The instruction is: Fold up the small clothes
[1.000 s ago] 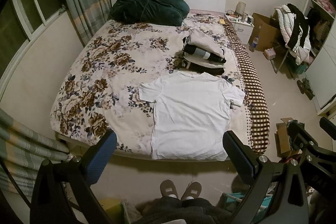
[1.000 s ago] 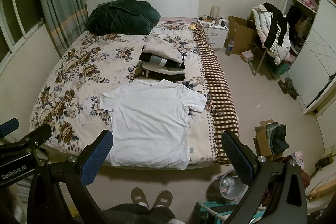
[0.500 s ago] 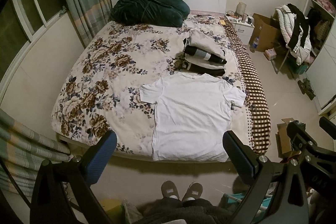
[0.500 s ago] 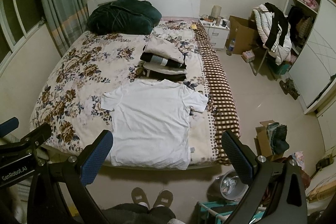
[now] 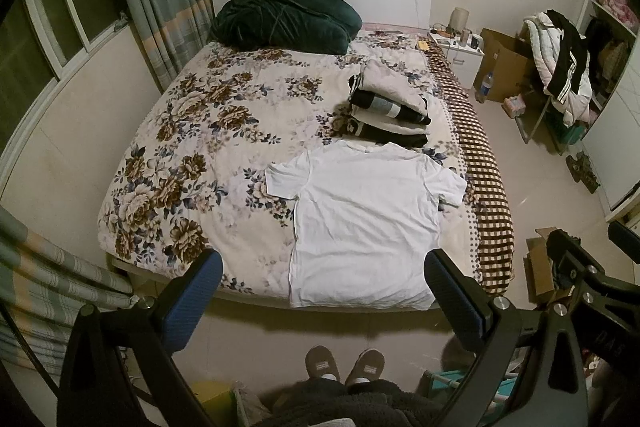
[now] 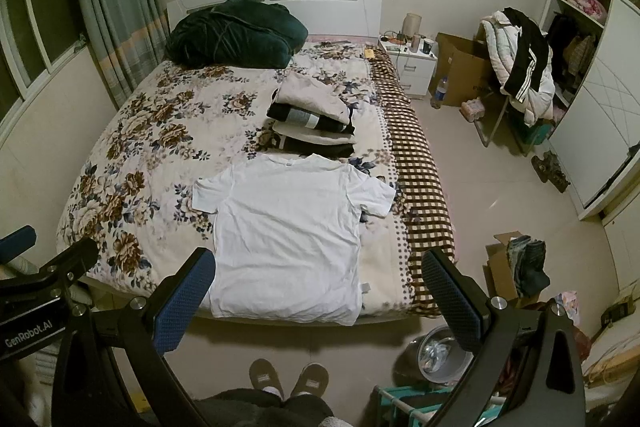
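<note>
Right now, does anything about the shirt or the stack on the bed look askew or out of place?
Mostly tidy. The white T-shirt lies flat, but its hem hangs over the foot edge of the bed, and one sleeve is slightly rumpled. The folded stack behind it leans unevenly. Both tongs are open, holding nothing.

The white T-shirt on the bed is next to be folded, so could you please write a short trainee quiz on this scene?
1. True or false: the white T-shirt lies spread flat on the bed.
2. What sits just beyond the shirt's collar? A) stack of folded clothes B) a laptop C) a suitcase
3. Does the left gripper or right gripper hold anything?

Key: 1 true; 2 A; 3 no, both are open and empty.
</note>
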The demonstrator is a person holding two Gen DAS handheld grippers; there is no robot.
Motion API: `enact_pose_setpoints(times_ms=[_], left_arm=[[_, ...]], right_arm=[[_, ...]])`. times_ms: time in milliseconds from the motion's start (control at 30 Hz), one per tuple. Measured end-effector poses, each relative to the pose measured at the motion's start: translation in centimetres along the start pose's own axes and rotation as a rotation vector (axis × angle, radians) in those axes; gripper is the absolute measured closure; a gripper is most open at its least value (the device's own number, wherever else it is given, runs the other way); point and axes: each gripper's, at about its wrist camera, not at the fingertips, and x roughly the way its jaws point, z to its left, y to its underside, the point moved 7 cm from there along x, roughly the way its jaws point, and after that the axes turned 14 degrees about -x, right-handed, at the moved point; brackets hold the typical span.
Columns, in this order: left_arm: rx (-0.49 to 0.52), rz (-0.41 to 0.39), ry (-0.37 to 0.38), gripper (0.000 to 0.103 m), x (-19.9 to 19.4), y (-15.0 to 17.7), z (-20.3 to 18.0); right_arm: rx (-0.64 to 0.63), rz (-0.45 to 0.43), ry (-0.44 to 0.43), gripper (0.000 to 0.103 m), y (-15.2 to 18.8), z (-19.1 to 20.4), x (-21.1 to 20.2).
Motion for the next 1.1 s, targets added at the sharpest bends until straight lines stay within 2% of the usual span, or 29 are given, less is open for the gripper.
enact_pose_setpoints(times_ms=[433,733,933,1100], left_arm=[[0.0,-0.006,0.001,0.0,-0.4,-0.5,0.2],[0.002,-0.009,-0.002,0.0,-1.0,-2.8,-0.3],[0.003,-0.013,0.0,0.0,-1.1,-1.9,-0.3],[0.011,-0.033,-0.02,0.0,0.1,-3.9,-0.9]], right_arm=[[0.001,-0.004,0.001,0.0,0.0,0.0,-0.1],[0.003,-0.007,0.001,0.0,-0.1,0.1,-0.1],[0.005,-0.008,0.0,0.0,0.1,0.2,-0.1],[0.032,0.01,-0.008,0.0,-0.5,0.6,1.1]])
